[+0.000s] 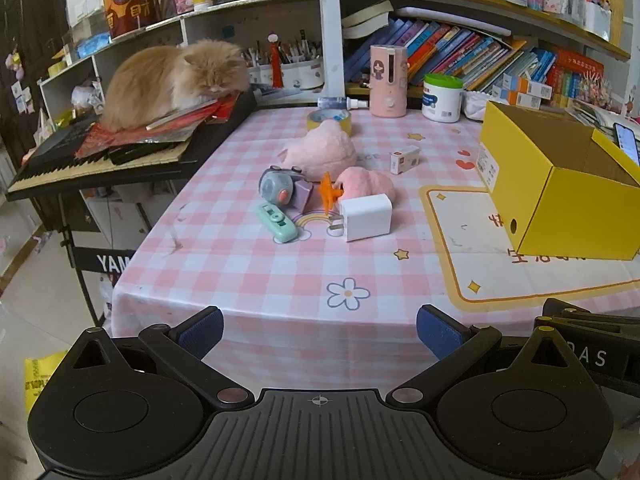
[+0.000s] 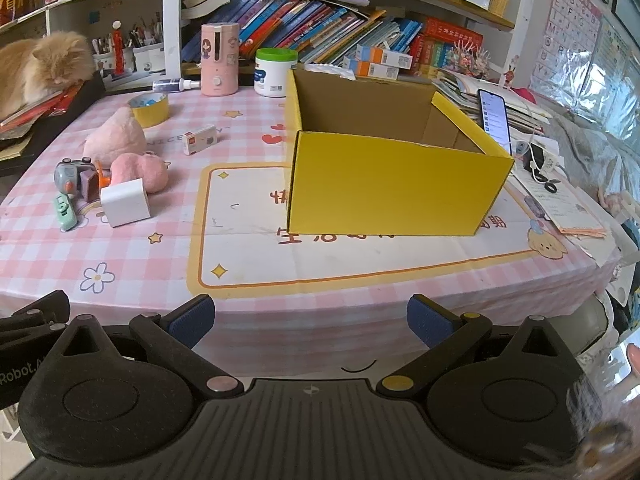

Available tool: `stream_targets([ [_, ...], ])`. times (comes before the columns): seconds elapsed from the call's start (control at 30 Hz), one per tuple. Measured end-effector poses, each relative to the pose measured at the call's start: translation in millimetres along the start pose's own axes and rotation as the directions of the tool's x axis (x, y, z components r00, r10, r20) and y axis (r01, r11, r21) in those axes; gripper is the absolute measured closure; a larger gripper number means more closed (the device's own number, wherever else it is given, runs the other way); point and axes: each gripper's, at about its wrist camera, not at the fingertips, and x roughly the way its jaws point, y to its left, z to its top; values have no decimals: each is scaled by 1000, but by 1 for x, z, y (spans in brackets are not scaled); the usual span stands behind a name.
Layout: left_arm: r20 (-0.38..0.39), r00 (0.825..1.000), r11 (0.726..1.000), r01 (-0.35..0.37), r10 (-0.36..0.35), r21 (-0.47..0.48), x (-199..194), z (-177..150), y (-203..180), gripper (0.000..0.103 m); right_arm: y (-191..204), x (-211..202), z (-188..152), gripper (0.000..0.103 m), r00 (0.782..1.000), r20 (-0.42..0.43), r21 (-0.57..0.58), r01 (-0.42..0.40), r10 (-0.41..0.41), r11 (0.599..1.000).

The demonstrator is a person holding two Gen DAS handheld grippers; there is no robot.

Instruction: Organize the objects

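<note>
Both grippers, left (image 1: 319,330) & right (image 2: 311,320), fingers apart, empty; yellow box (image 2: 392,188) open, toys (image 1: 320,184) clustered beside.

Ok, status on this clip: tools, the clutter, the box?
Left tool open, right tool open, both empty at the near table edge. Clutter pile untouched, white charger nearest. Yellow box open, looks empty. Path clear.

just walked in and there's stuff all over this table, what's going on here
A person holds two grippers back at the near table edge; the left gripper and right gripper both have their jaws open and empty. Nothing has been picked up yet. A cluster of small things, including a white charger, pink plush toys and a green toy, lies left of the yellow box, which looks empty.
</note>
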Motion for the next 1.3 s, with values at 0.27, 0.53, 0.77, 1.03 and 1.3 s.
stream_targets([
  [0.27,2,1000,1000,16,-16,-21,3,-2,8,0,4,4,4,0,1000,-7,-14,-21,21,1000],
  [0.53,-32,999,997,-5,3,-80,15,1,21,0,15,11,8,0,998,-3,-49,-63,63,997],
  [0.77,-41,999,991,-32,27,-128,29,9,38,0,34,24,25,3,991,7,-86,-133,134,987],
  [1.03,-60,997,980,-68,58,-189,48,19,56,0,58,50,47,14,964,-11,-131,-266,266,955],
  [1.3,-72,990,966,-136,123,-220,65,28,67,0,85,78,74,16,929,-36,-165,-369,368,915],
])
